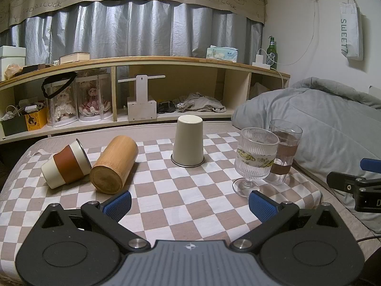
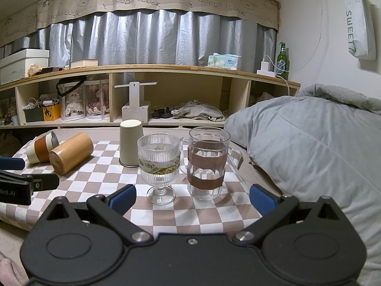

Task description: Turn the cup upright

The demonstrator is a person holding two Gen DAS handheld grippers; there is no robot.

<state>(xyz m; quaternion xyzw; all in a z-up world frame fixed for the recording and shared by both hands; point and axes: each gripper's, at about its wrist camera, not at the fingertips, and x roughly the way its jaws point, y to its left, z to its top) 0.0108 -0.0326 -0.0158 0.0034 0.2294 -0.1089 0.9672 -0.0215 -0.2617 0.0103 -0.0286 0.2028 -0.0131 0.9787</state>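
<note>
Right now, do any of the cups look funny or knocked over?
Yes, three. The bamboo cup and the cream cup with the brown band lie tipped on their sides, touching, at the left of the checkered cloth. The beige cup stands upside down. The two glasses at the right stand upright. Nothing looks spilled.

Your left gripper (image 1: 190,204) is showing black linkage arms, blue ribbed pads (image 1: 119,203), two silver pivot screws and a grey ribbed plate with a small crosshair mark. Your right gripper (image 2: 193,199) is wearing the same black arms and blue pads (image 2: 263,199), but its centre plate is reading black, with one small screw.
</note>
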